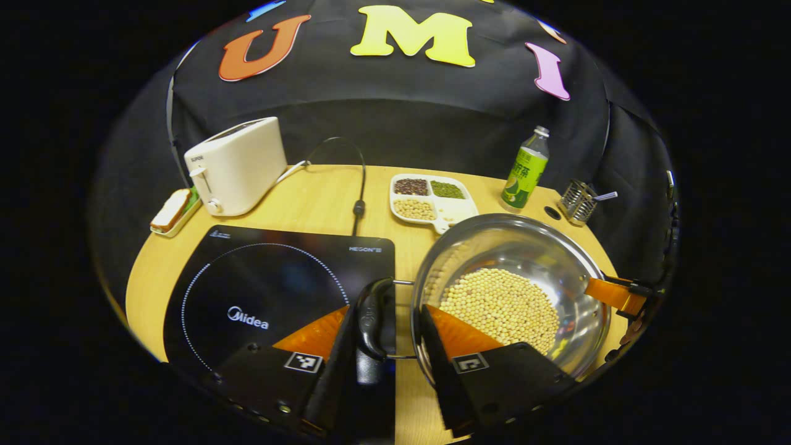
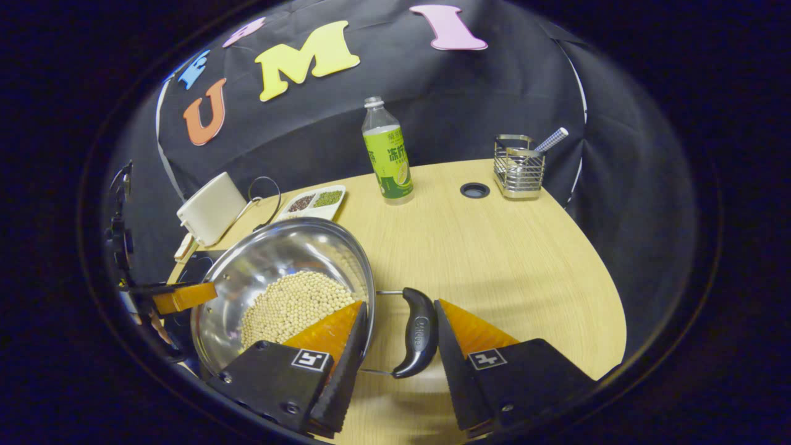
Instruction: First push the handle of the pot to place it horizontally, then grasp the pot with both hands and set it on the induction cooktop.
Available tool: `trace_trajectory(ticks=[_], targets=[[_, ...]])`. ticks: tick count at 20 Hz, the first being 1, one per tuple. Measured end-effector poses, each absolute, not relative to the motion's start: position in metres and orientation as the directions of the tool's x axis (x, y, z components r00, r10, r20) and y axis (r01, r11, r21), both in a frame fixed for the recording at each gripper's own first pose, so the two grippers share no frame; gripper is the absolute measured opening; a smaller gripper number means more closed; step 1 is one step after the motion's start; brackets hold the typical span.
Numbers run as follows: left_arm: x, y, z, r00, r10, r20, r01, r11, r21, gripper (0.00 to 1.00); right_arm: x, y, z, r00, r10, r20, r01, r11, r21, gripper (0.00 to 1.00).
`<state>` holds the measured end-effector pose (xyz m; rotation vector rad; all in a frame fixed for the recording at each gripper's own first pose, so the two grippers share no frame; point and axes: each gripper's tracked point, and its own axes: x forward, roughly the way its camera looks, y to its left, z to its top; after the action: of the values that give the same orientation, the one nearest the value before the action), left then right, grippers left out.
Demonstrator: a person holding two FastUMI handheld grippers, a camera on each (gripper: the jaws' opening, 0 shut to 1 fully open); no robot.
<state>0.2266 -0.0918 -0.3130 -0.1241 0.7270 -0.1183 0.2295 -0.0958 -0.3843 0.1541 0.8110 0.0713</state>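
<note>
The pot, holding pale beans, sits on the table just beside the induction cooktop. The left gripper is open, its fingers straddling the pot's near handle without pressing it. The right gripper is likewise open around the opposite handle, contact unconfirmed.

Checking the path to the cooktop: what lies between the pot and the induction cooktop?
In the left gripper view, only the pot's black side handle and a bare strip of table separate it from the induction cooktop.
</note>
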Motion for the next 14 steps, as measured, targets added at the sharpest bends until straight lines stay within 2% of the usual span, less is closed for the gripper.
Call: trace_trajectory(ticks=[1, 4, 5, 6, 7, 8, 9, 11, 12, 13, 14], targets=[[0.225, -0.092, -0.312, 0.742, -0.154, -0.652, 0.073, 0.986, -0.150, 0.60, 0.229, -0.096, -0.386, 0.683, 0.119, -0.721, -0.001, 0.987, 0.163, 0.65], [0.226, -0.091, -0.311, 0.739, -0.162, -0.654, 0.074, 0.984, -0.159, 0.59, 0.230, -0.096, -0.387, 0.670, 0.103, -0.735, 0.021, 0.987, 0.158, 0.65], [0.224, -0.091, -0.311, 0.733, -0.166, -0.659, 0.084, 0.984, -0.155, 0.69, 0.229, -0.095, -0.386, 0.665, 0.102, -0.740, 0.020, 0.988, 0.154, 0.64], [0.224, -0.092, -0.311, 0.730, -0.167, -0.662, 0.091, 0.985, -0.148, 0.57, 0.226, -0.095, -0.386, 0.657, 0.099, -0.747, 0.018, 0.989, 0.147, 0.63], [0.220, -0.091, -0.308, 0.729, -0.162, -0.665, 0.091, 0.986, -0.141, 0.57, 0.224, -0.095, -0.386, 0.646, 0.097, -0.757, 0.023, 0.989, 0.146, 0.64], [0.218, -0.092, -0.307, 0.733, -0.157, -0.662, 0.093, 0.987, -0.131, 0.65, 0.219, -0.095, -0.386, 0.632, 0.093, -0.769, 0.030, 0.989, 0.144, 0.63], [0.215, -0.091, -0.306, 0.734, -0.155, -0.661, 0.105, 0.988, -0.115, 0.55, 0.213, -0.096, -0.384, 0.623, 0.090, -0.777, 0.045, 0.988, 0.150, 0.61], [0.202, -0.091, -0.298, 0.746, -0.157, -0.647, 0.105, 0.987, -0.118, 0.55, 0.201, -0.094, -0.379, 0.616, 0.099, -0.782, 0.058, 0.984, 0.170, 0.60], [0.196, -0.090, -0.293, 0.750, -0.160, -0.642, 0.109, 0.987, -0.119, 0.65, 0.194, -0.093, -0.374, 0.616, 0.106, -0.781, 0.061, 0.982, 0.181, 0.61], [0.192, -0.090, -0.288, 0.754, -0.163, -0.636, 0.115, 0.986, -0.117, 0.55, 0.188, -0.094, -0.371, 0.615, 0.108, -0.781, 0.065, 0.980, 0.186, 0.60], [0.187, -0.089, -0.285, 0.758, -0.164, -0.631, 0.120, 0.986, -0.113, 0.55, 0.184, -0.094, -0.366, 0.618, 0.105, -0.779, 0.068, 0.980, 0.186, 0.60]])
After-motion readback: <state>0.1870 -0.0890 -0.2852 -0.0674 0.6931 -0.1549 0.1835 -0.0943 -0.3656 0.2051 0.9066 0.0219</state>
